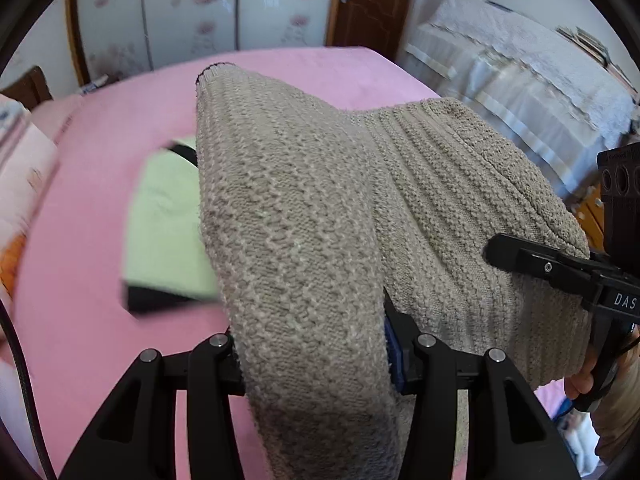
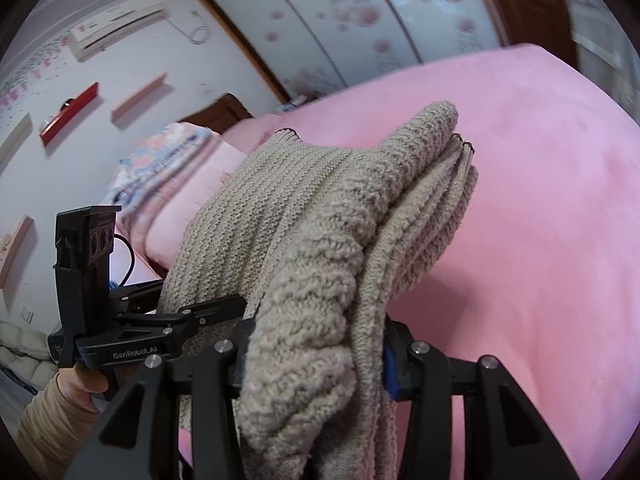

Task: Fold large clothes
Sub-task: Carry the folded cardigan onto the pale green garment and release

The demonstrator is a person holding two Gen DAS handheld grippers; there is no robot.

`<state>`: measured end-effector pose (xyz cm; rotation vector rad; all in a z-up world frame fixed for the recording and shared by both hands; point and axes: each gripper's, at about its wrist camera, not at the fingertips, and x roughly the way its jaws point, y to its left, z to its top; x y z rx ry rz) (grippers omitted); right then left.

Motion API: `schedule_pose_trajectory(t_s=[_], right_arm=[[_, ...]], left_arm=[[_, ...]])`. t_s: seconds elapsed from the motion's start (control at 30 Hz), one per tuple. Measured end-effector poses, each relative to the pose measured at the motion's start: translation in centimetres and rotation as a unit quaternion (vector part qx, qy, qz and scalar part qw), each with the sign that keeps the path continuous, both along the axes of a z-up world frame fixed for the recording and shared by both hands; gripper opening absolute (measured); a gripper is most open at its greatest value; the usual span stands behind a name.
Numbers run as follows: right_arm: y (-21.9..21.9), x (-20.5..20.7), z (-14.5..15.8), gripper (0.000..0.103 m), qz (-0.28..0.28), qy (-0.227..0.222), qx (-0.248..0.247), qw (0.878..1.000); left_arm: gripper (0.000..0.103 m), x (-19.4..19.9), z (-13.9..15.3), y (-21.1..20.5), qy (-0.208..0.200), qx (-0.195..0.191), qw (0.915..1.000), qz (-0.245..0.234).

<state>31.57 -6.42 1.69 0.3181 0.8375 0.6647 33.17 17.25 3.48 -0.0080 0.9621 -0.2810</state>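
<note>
A folded beige knit sweater (image 1: 304, 208) is held in the air above the pink bed (image 1: 100, 320). My left gripper (image 1: 314, 360) is shut on one end of it; the knit bulges up between the jaws and hides the fingertips. My right gripper (image 2: 316, 364) is shut on the other end of the sweater (image 2: 320, 240), whose folded layers hang over its jaws. The right gripper also shows in the left wrist view (image 1: 504, 254) at the sweater's right side. The left gripper shows in the right wrist view (image 2: 224, 308) at the sweater's left.
A folded light-green garment (image 1: 164, 220) with a dark edge lies on the bed left of the sweater. A floral quilt and pillows (image 2: 172, 172) lie at the bed's head. A cloth-covered sofa (image 1: 520, 80) stands beyond the bed. A wardrobe (image 1: 200, 12) and a door (image 1: 368, 0) are behind.
</note>
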Motion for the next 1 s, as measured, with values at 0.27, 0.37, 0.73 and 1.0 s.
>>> schedule_pose_trajectory(t_s=[0.27,0.37,0.73,1.0], right_arm=[[11.6,14.4,-2.8,0.045,0.007,-0.015,0.047,0.999],[14.2,18.4,-6.6,0.045,0.003,0.01,0.062,0.998],[14.9,22.5,-18.1,0.068,-0.028,0.046,-0.021,0.998],[15.6,18.3,-10.8,0.072,-0.038,-0.044,-0.133,0.989]], left_arm=[[0.048,14.1,-1.6,12.1,-0.011,0.028,0.9994,0.018],[0.048,18.7,-5.9,15.5,0.009,0.014,0.9989,0.044],[0.103,22.8,-18.9,21.0,0.034,-0.054,0.99,0.126],[0.103,18.0,-12.5,19.3,-0.03,-0.007,0.9839,0.176]])
